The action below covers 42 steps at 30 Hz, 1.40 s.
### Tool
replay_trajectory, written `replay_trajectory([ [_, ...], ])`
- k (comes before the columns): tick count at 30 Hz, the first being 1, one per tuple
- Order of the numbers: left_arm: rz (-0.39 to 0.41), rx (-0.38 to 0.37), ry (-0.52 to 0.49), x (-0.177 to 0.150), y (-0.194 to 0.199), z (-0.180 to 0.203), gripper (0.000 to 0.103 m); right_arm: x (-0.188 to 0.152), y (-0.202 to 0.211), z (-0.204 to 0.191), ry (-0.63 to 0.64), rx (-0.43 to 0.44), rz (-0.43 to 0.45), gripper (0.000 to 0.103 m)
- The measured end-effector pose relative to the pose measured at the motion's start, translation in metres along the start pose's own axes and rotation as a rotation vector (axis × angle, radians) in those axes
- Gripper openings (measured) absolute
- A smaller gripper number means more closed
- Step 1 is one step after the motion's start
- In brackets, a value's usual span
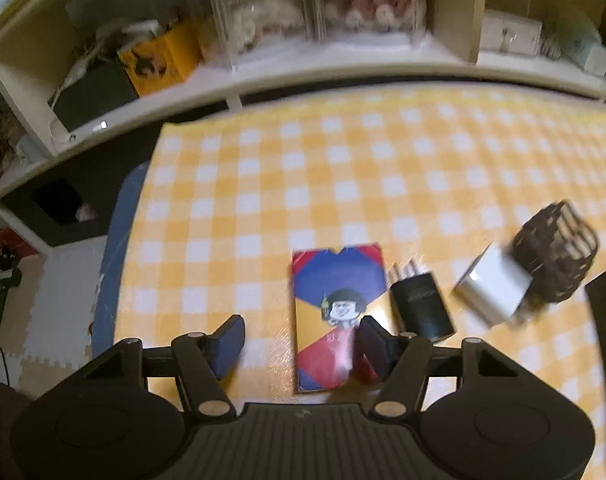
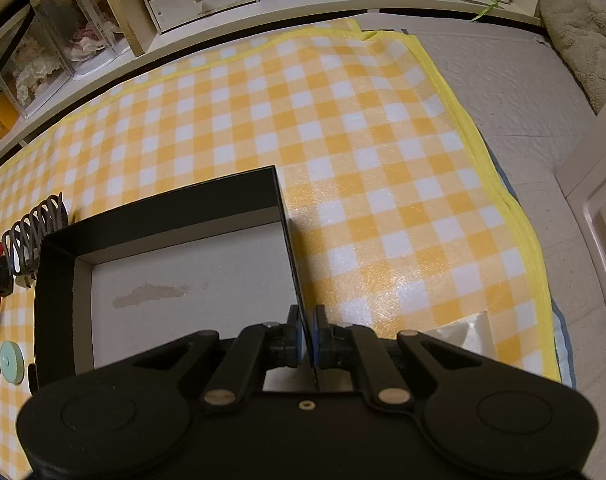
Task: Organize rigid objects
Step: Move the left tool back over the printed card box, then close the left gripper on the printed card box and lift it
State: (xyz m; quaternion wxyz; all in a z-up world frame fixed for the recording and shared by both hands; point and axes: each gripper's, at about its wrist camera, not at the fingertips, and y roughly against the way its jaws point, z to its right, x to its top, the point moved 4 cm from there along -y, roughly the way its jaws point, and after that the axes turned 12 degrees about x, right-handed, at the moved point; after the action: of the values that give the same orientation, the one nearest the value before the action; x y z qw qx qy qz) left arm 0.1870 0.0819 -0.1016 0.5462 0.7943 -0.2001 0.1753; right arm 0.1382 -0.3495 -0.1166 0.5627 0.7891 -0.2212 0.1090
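Observation:
In the left wrist view my left gripper (image 1: 301, 344) is open and hovers over the near end of a flat colourful cartoon box (image 1: 337, 312); its right finger overlaps the box. Beside the box lie a black charger (image 1: 421, 306), a white charger (image 1: 493, 284) and a dark brown hair claw (image 1: 555, 252). In the right wrist view my right gripper (image 2: 309, 338) is shut on the right wall of an open black box (image 2: 163, 216) with a pale, empty floor. The hair claw (image 2: 33, 234) and black charger (image 2: 2, 278) show left of the box.
All sits on a yellow-and-white checked mat (image 2: 363, 140) on a bed. A white shelf (image 1: 343, 72) with clear cases and clutter runs along the far side. A pale green disc (image 2: 12, 361) lies left of the black box. The mat's left edge (image 1: 119, 264) drops to the floor.

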Motion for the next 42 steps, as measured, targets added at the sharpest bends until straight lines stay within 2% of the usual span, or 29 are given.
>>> replay_trajectory([
  [7,0.001,-0.053,0.032,0.008,-0.004,0.013,0.064,0.000,-0.001,0.001,0.003,-0.003,-0.002,0.006],
  [12,-0.045,-0.032,0.009,0.004,-0.016,0.025,0.064,0.000,-0.001,0.002,0.004,-0.004,-0.002,0.006],
  [15,-0.057,-0.036,0.068,0.005,-0.018,0.020,0.060,0.000,-0.001,0.001,0.005,-0.005,-0.002,0.006],
  [22,-0.072,-0.041,0.207,0.010,-0.016,0.005,0.059,0.000,-0.001,0.000,0.004,-0.005,-0.002,0.006],
  [28,0.020,-0.073,0.312,0.024,0.011,-0.015,0.059,0.000,-0.001,0.000,0.006,-0.007,-0.003,0.006],
  [32,0.071,-0.118,0.354,0.027,0.033,-0.016,0.059,0.000,-0.001,-0.001,0.005,-0.007,-0.003,0.006],
  [36,0.085,-0.160,0.348,0.023,0.051,-0.002,0.059,0.000,-0.001,0.000,0.010,-0.012,-0.003,0.006],
  [42,0.102,-0.306,0.308,0.016,0.084,0.042,0.059,0.000,-0.001,0.002,0.010,-0.008,-0.003,0.006],
])
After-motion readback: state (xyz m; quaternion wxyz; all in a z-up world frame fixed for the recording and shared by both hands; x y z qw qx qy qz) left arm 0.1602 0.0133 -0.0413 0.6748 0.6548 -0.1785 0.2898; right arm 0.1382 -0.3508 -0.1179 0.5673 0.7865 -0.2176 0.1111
